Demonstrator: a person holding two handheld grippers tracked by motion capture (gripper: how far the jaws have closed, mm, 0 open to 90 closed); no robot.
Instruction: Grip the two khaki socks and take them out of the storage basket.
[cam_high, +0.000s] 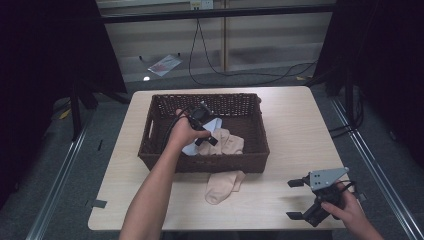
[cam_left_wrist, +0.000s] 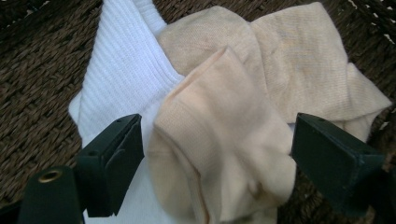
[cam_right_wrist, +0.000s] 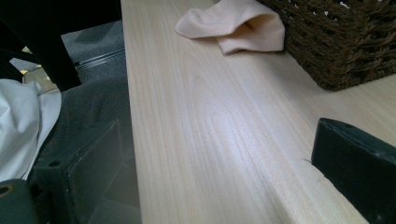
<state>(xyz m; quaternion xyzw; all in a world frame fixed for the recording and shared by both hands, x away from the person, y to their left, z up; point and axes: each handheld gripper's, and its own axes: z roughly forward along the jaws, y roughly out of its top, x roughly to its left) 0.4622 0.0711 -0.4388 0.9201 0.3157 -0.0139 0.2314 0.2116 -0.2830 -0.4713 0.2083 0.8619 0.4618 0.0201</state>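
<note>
A brown wicker basket (cam_high: 250, 162) stands mid-table and holds a peach sock (cam_high: 229, 142) lying over a white sock (cam_high: 190, 148). My left gripper (cam_high: 207, 140) is down inside the basket, open. In the left gripper view its jaws straddle the peach sock (cam_left_wrist: 224, 140) without closing on it, and the white sock (cam_left_wrist: 121, 79) lies beneath, on the basket's woven floor (cam_left_wrist: 37, 93). A second peach sock (cam_high: 224, 186) lies on the table in front of the basket, also seen in the right gripper view (cam_right_wrist: 233, 23). My right gripper (cam_high: 295, 199) rests open and empty near the table's front right corner.
The light wooden table (cam_high: 295, 130) has bare room right of the basket. In the right gripper view the basket wall (cam_right_wrist: 345, 42) rises at upper right and the table's edge drops to grey floor (cam_right_wrist: 93, 42) at left. Cables lie on the floor beyond the table.
</note>
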